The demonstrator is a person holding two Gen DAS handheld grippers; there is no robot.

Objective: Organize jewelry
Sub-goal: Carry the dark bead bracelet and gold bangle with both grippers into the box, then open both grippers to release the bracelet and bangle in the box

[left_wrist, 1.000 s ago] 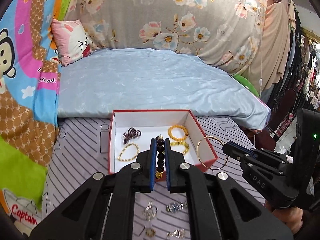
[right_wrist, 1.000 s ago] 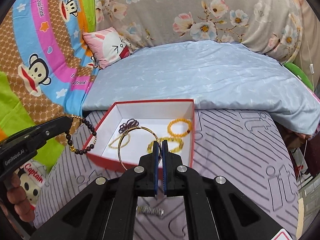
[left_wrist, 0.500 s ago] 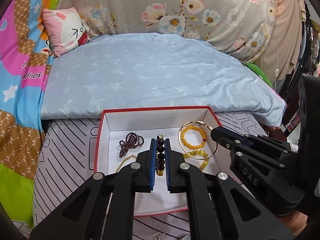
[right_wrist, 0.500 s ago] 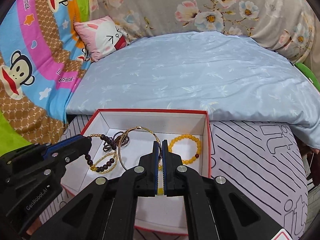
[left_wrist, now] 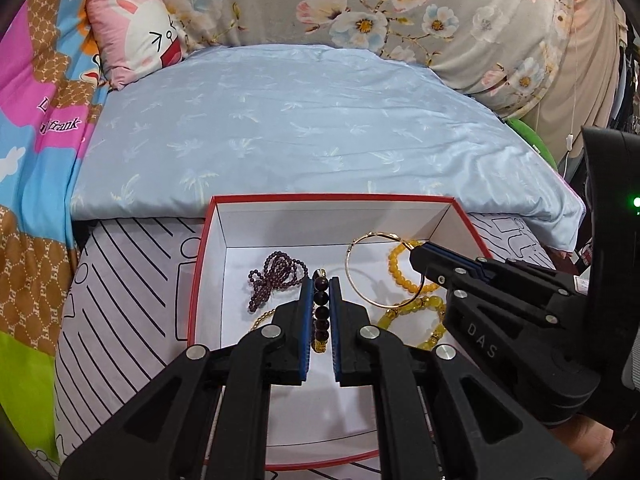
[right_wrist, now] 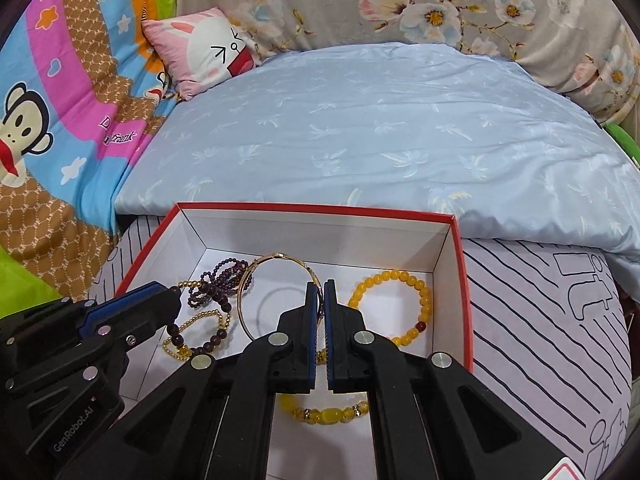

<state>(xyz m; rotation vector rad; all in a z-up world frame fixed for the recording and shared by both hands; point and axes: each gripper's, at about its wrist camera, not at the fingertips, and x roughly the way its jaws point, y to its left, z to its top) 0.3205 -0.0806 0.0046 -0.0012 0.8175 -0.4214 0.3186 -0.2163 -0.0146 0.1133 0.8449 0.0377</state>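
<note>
A red box with a white inside [left_wrist: 218, 236] [right_wrist: 466, 300] lies on the striped mat. My left gripper [left_wrist: 321, 284] is shut on a dark bead bracelet [left_wrist: 321, 314] and holds it over the box; the bracelet hangs in the right wrist view [right_wrist: 218, 336]. My right gripper [right_wrist: 321, 286] is shut on a thin gold bangle [right_wrist: 256, 276] [left_wrist: 356, 252], held upright inside the box. In the box lie a dark purple bead strand [left_wrist: 272, 276], a small gold bead bracelet [right_wrist: 200, 316], a yellow bead bracelet [right_wrist: 404, 280] and a yellow stone bracelet [right_wrist: 324, 414].
The box sits on a grey striped mat [right_wrist: 540, 320] at the edge of a bed with a light blue sheet [left_wrist: 300, 120]. A pink bunny pillow [left_wrist: 136, 32] and floral and cartoon fabrics stand behind. Clothes hang at far right [left_wrist: 624, 60].
Both grippers have moved forward and down over the box. The bangle and the dark bead bracelet, held outside the box a second ago, are now inside its walls.
</note>
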